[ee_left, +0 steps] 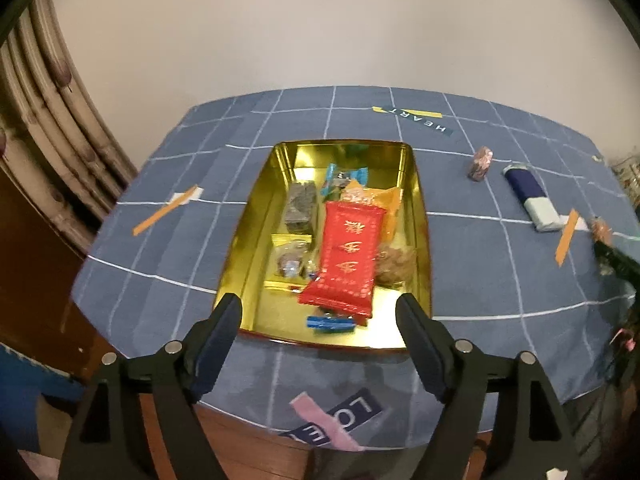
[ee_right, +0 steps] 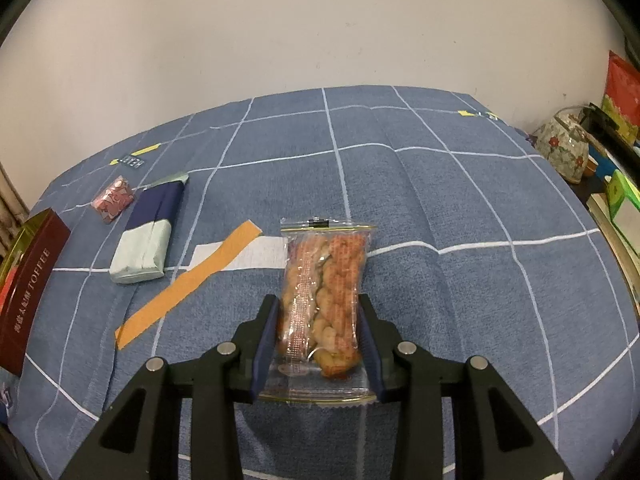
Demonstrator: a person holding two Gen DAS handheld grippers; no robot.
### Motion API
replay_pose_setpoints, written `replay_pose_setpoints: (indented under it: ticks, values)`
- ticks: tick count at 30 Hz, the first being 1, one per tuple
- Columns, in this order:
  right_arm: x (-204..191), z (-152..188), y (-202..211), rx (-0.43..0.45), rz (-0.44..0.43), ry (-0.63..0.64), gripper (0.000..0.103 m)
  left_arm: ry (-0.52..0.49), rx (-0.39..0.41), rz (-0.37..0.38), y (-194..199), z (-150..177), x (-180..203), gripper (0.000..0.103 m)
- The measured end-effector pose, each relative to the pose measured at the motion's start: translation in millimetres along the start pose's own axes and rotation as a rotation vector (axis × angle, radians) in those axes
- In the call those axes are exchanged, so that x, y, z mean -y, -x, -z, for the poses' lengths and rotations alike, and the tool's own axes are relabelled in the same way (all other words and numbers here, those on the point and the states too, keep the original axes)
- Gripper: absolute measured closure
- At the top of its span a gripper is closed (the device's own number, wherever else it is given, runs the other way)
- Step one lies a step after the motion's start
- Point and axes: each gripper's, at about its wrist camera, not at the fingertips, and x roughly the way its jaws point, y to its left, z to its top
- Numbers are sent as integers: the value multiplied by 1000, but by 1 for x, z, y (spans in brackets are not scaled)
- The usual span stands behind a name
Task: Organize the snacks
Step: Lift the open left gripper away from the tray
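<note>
Claws tilt down over the worktop (ee_right: 440, 184): left claw (ee_left: 320, 312) apart above the snack-filled gold tin (ee_left: 416, 184), right claw (ee_right: 318, 328) clamped on a clear twist-snack packet (ee_right: 324, 280).

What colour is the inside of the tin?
Shiny gold tin, clearest in the left wrist view.

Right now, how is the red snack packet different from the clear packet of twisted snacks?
The red snack packet is opaque with gold print; the clear packet of twisted snacks shows its contents. The red packet lies in the gold tin atop other snacks, below the open, empty left gripper; the clear packet is outside the tin, over the blue tablecloth, clamped by the right gripper. Both are sealed, elongated packets.
</note>
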Motion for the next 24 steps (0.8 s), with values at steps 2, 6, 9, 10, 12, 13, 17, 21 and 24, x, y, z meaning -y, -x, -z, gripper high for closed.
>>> replay_pose_setpoints:
  ticks: [2, 6, 9, 10, 12, 13, 17, 21, 24]
  values:
    - [-1, -1, 1, -13, 1, -8, 64, -4, -2, -7, 0, 2, -1, 26]
    - [-4, 3, 5, -26, -4, -18, 65, 3, -18, 1, -4, 4, -4, 25]
    - [-10, 8, 9, -33, -15, -17, 65, 4, -31, 0, -8, 6, -6, 25]
    - [-13, 9, 12, -33, -18, -15, 65, 6, -35, -2, -9, 7, -7, 25]
    - [-19, 10, 17, -30, -29, -14, 65, 10, -41, -1, -11, 7, -9, 25]
    - [-22, 11, 20, -27, -40, -18, 65, 14, -44, 2, -12, 7, -10, 25]
    - [-38, 9, 34, -10, -90, -24, 65, 22, -63, 11, -17, 9, -13, 25]
    - [-66, 1, 51, 13, -151, 8, 64, 21, -74, 13, -19, 10, -14, 25]
    - [-96, -12, 63, 29, -211, 50, 64, 19, -76, 8, -20, 10, -15, 25]
